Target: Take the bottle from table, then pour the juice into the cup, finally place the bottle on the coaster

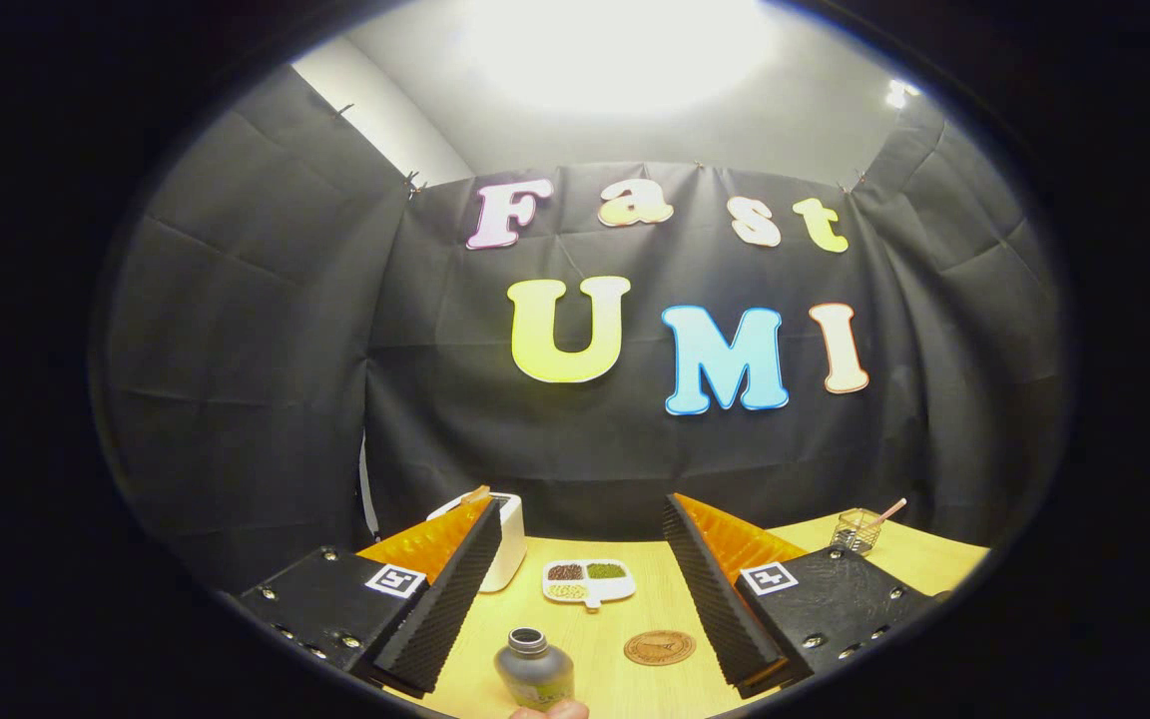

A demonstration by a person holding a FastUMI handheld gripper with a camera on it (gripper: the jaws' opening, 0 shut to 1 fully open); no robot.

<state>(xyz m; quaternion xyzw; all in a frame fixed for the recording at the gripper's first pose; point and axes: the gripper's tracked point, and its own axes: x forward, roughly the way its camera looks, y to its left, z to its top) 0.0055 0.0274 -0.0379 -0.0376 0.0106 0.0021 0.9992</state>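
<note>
- Tongs [575, 599]: the two fingers stand wide apart, nothing between their ridged inner faces, nothing touched. A square black-and-white marker sits on the body behind each finger.
- Bottle [533, 671]: grey, open-mouthed with a dark threaded neck, upright on the desk [655, 609]. It stands in the gap between the fingers, nearer the left one, low and close to the camera. Neither finger is on it.
- Fingertip [550, 710]: a bit of a person's hand shows just below the bottle's base; whether it touches the bottle cannot be told.
- Coaster [660, 647]: round, brown, some printed design on top, lying flat on the desk just right of the bottle, between the fingers and nearer the right one. Bare on top. Apart from the bottle.
- Dish [589, 581]: white, divided into compartments, beyond the bottle and the coaster toward the wall. One compartment holds dark brown grains, one green, one pale yellow. A short tab sticks out of its near edge.
- White appliance [505, 539]: rounded, boxy, beyond the bottle and to its left, partly hidden behind the left finger's tip.
- Wire basket [856, 530]: small mesh holder far to the right of the bottle, beyond the right finger, with a thin stick leaning out of it.
- Desk: light wood, running back to the black cloth wall [266, 379].
- Ceiling lamp [615, 45]: bright glare high above the bottle.
</note>
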